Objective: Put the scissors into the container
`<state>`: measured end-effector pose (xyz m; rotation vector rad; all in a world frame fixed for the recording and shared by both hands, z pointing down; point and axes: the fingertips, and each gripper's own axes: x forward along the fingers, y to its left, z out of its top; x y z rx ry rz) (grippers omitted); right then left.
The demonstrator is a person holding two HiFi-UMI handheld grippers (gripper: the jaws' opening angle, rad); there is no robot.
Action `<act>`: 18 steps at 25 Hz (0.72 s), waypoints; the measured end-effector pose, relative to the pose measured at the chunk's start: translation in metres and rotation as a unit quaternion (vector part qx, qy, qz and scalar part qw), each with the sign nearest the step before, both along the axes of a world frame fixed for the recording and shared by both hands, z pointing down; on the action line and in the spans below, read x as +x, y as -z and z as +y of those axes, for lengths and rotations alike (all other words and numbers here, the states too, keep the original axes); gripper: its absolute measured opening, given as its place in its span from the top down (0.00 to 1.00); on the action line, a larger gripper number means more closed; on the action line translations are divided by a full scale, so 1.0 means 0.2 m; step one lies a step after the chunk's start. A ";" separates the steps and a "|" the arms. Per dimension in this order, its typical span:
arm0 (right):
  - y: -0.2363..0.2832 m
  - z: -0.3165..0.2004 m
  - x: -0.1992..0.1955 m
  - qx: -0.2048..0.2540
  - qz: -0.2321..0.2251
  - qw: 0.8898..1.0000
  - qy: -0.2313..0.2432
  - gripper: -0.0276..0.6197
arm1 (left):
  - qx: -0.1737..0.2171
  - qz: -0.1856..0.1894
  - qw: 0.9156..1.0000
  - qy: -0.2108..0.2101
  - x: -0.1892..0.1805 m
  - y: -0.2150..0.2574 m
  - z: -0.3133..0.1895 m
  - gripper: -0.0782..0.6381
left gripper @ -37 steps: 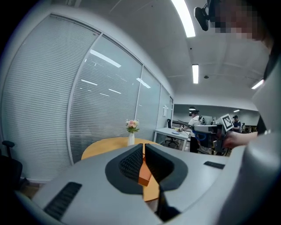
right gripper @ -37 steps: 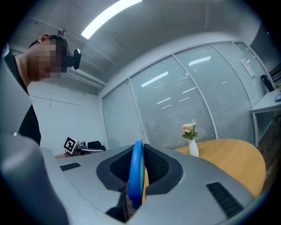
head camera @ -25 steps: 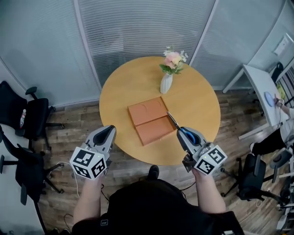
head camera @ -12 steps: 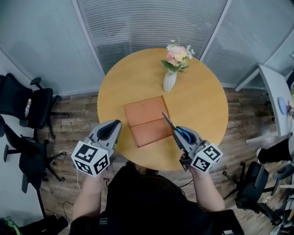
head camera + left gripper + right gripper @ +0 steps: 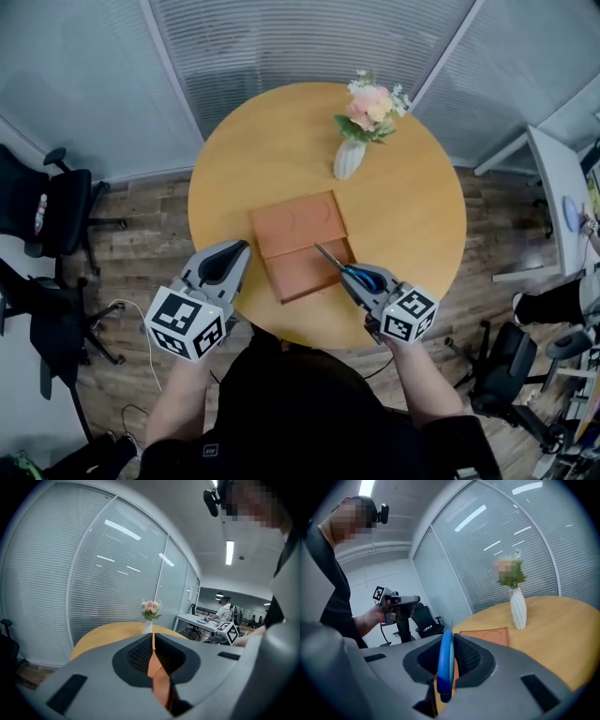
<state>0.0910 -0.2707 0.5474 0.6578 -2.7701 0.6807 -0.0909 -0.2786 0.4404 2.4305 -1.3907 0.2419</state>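
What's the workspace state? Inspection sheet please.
Surface: round wooden table, mostly bare.
Job's things: scissors with blue handles, held, blades pointing over the flat orange container; not in it yet.
Clutter: vase of flowers, upright, beyond the container.
Grippers: left gripper shut, empty, at the near table edge; right gripper shut on scissors.
Cables: white cable on the floor, left side.
Surroundings: office chairs left, blinds behind, white desk right.

One scissors point(image 5: 345, 269), one container point(image 5: 298, 234), one vase point(image 5: 349, 160), one round table point(image 5: 272, 141).
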 end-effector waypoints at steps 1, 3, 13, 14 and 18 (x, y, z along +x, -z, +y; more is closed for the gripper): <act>-0.03 0.00 -0.02 -0.002 0.008 1.000 0.010 0.86 | -0.006 0.002 1.000 0.000 0.00 -0.02 0.00 0.85; -0.10 0.00 -0.08 -0.008 0.027 0.999 0.035 0.86 | -0.015 0.006 1.000 -0.002 0.00 -0.07 0.00 0.85; -0.50 0.06 -0.24 -0.049 0.101 0.984 0.137 0.86 | -0.043 0.010 0.999 0.028 -0.07 -0.20 0.08 0.85; -0.53 0.05 -0.26 -0.054 0.106 0.983 0.142 0.86 | -0.044 0.010 0.998 0.032 -0.08 -0.20 0.09 0.85; -0.63 0.04 -0.31 -0.068 0.123 0.977 0.158 0.86 | -0.047 0.007 0.998 0.051 -0.15 -0.20 0.14 0.85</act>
